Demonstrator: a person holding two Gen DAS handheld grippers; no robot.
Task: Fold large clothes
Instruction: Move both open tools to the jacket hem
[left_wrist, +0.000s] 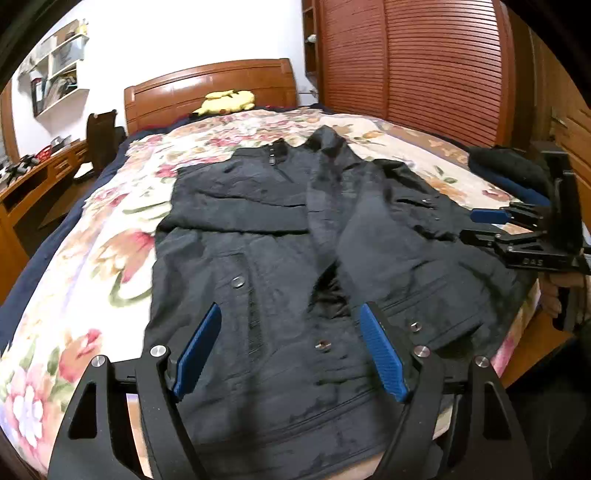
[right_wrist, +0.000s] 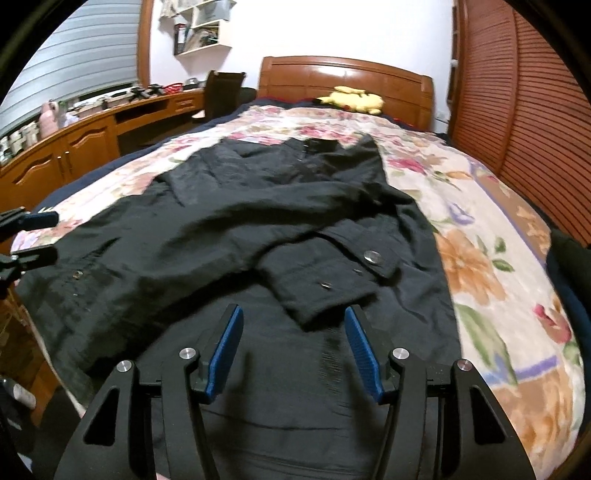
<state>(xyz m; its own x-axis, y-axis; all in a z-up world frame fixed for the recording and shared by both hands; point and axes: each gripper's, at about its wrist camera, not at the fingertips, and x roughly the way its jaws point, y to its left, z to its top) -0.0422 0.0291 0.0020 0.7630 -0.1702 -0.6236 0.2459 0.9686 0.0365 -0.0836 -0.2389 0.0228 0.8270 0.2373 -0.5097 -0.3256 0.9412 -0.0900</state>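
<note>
A large black jacket (left_wrist: 266, 236) lies spread on the floral bedspread (left_wrist: 92, 266), collar toward the headboard, hem at the near edge. One sleeve is folded across its chest. In the right wrist view the jacket (right_wrist: 221, 229) has a sleeve cuff (right_wrist: 332, 280) lying across the body just ahead of the fingers. My left gripper (left_wrist: 290, 339) is open and empty above the jacket's lower front. My right gripper (right_wrist: 293, 343) is open and empty above the jacket's lower right part; it also shows in the left wrist view (left_wrist: 476, 225) at the jacket's right edge.
A wooden headboard (left_wrist: 210, 88) with a yellow plush toy (left_wrist: 229, 101) stands at the far end. A slatted wooden wardrobe (left_wrist: 424, 62) is on the right, a wooden desk (right_wrist: 92, 136) on the left. Dark clothes (left_wrist: 506, 166) lie at the bed's right edge.
</note>
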